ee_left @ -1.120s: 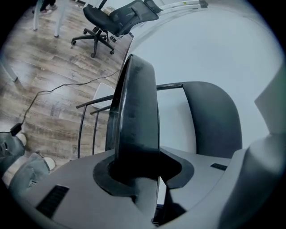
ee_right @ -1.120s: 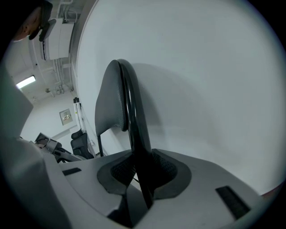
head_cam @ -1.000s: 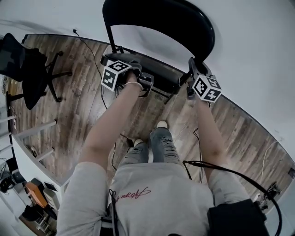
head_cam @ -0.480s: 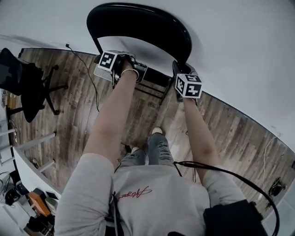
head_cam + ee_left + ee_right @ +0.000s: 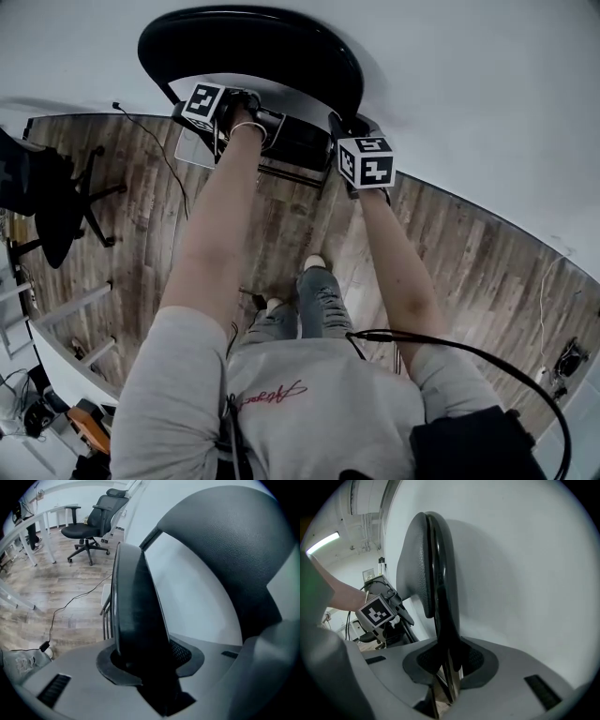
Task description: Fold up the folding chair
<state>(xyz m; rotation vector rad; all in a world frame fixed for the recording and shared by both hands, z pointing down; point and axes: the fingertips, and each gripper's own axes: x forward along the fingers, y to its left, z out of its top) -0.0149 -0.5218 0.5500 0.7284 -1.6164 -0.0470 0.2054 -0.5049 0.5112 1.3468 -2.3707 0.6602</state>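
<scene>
I am folding the folding chair (image 5: 253,47), which is standing on the wooden floor (image 5: 291,225) against the wall (image 5: 487,94). My left gripper (image 5: 239,117) is pinching the seat (image 5: 136,611) edge and my right gripper (image 5: 349,131) is pinching the backrest (image 5: 419,559) frame. Next, I judge, the seat needs pressing flat against the backrest. Only the left gripper view is showing the seat steeply tilted.
</scene>
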